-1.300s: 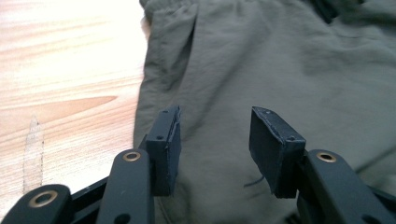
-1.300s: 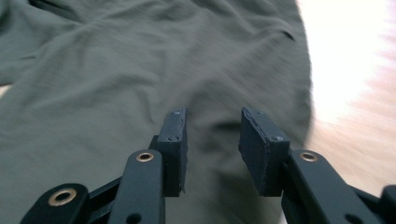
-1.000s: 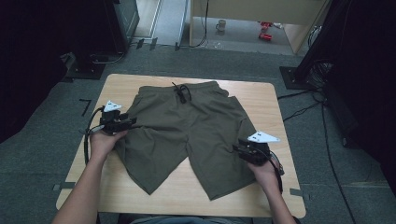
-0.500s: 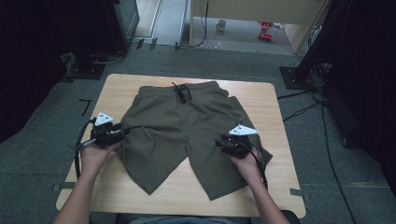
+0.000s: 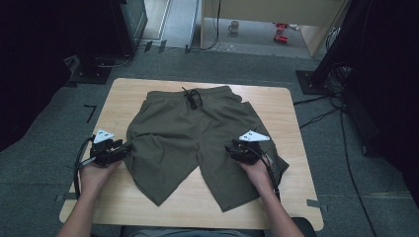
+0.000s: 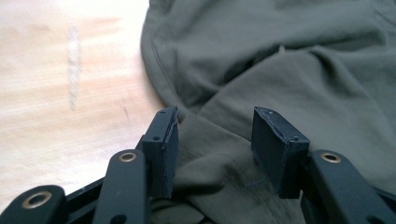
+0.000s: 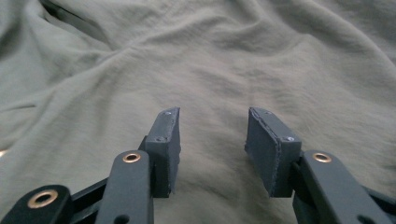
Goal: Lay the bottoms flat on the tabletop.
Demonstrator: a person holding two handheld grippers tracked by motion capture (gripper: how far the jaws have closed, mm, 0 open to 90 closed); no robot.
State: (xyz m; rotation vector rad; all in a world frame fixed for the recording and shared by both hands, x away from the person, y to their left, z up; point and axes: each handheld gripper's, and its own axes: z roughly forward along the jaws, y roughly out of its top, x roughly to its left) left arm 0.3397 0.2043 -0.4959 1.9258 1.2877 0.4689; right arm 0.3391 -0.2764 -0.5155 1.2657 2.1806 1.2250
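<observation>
A pair of olive-green shorts [image 5: 188,128] lies flat on the wooden table [image 5: 123,96], waistband and drawstring [image 5: 191,97] at the far side, both legs pointing toward me. My left gripper [image 5: 127,147] sits at the outer edge of the left leg. In the left gripper view this gripper [image 6: 215,144] is open, its jaws straddling a fold of the shorts [image 6: 280,60] at the hem side. My right gripper [image 5: 229,149] rests over the right leg. In the right gripper view it [image 7: 212,144] is open just above the fabric [image 7: 210,60], holding nothing.
Bare tabletop runs along the left side and the near edge [image 5: 188,217]. Dark equipment [image 5: 99,69] stands on the floor at the back left. Cables [image 5: 321,116] trail over the grey floor to the right. A mug [image 5: 233,27] sits on the floor far behind.
The left gripper has drawn back toward the near edge along the left leg's side. The right gripper has moved left from the shorts' right edge onto the right leg.
</observation>
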